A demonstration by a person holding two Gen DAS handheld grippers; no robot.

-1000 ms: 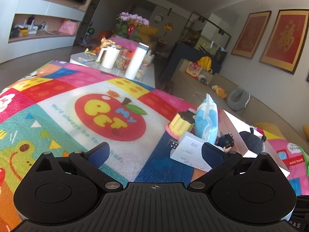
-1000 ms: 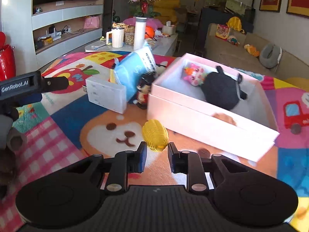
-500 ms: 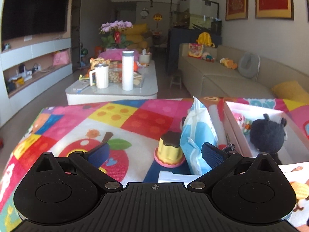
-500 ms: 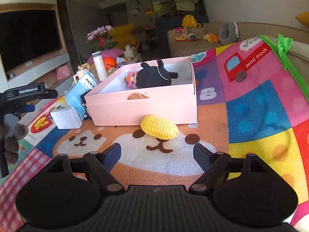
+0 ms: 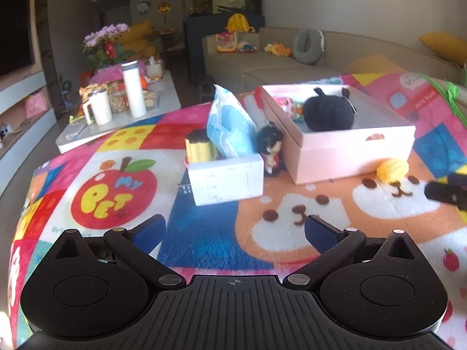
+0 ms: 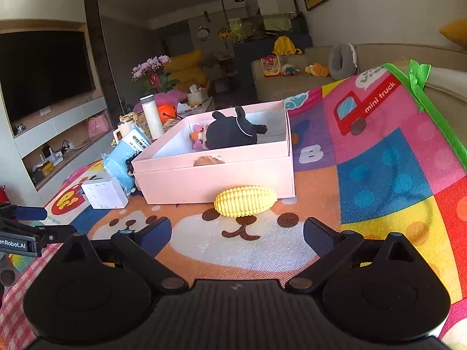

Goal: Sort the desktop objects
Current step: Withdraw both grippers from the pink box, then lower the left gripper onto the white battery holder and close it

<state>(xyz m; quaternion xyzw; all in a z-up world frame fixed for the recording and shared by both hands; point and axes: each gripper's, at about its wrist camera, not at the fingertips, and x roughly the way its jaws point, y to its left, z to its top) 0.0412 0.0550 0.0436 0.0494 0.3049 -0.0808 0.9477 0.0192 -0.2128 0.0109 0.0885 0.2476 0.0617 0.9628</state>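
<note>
Play mat (image 6: 379, 157) — right tool (image 6: 237, 234) just spread, empty; corn toy (image 6: 245, 201) beside pink box (image 6: 216, 175); left tool (image 5: 235, 232) spread.

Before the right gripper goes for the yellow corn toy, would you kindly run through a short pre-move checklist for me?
1. Right gripper open and empty: ok; its jaws have just been opening, with nothing between them.
2. Yellow corn toy free on the mat, in front of the pink box: ok.
3. Corn toy clear of the box wall: cannot tell; it lies very close.
4. Space in the box beside the black plush: ok.
5. Left gripper open, empty and off to the side: ok.
6. White carton clear of the corn toy: ok.
</note>
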